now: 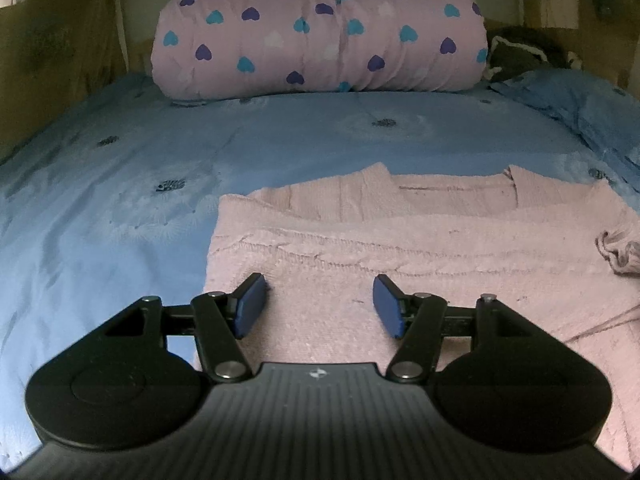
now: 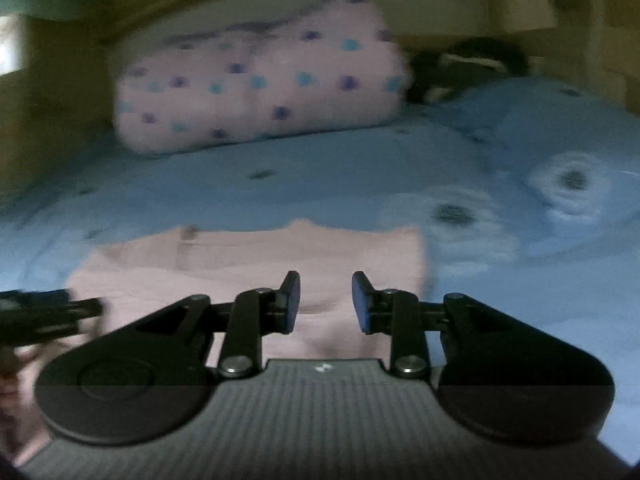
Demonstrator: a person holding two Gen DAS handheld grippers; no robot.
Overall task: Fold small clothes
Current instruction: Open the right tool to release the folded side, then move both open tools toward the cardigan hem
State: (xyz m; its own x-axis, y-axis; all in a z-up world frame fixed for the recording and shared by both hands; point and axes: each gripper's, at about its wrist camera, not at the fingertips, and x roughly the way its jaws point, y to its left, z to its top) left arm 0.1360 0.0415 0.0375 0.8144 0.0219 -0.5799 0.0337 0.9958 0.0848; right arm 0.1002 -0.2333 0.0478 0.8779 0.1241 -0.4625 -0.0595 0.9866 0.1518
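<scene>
- Broadly, a blue bed [image 1: 100,220] is seen ahead of both claws, with a heart-print pillow [image 1: 320,36] far beyond them.
- A pink sweater [image 1: 420,248] is spread directly under and ahead of the left claw [image 1: 320,306], long axis crosswise; its left edge lies just beside that claw.
- Both the left claw and the right claw [image 2: 326,302] are held wide open, gripping nothing.
- Only the blurred right view shows the sweater's right edge.

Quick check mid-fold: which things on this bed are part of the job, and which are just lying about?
Part of the job:
- pink knit sweater, laid flat on the bed
- left tool, open over it
- right tool, open

Lying about:
- heart-print bedding roll
- dark item beside it
- blue bedspread underneath
</scene>
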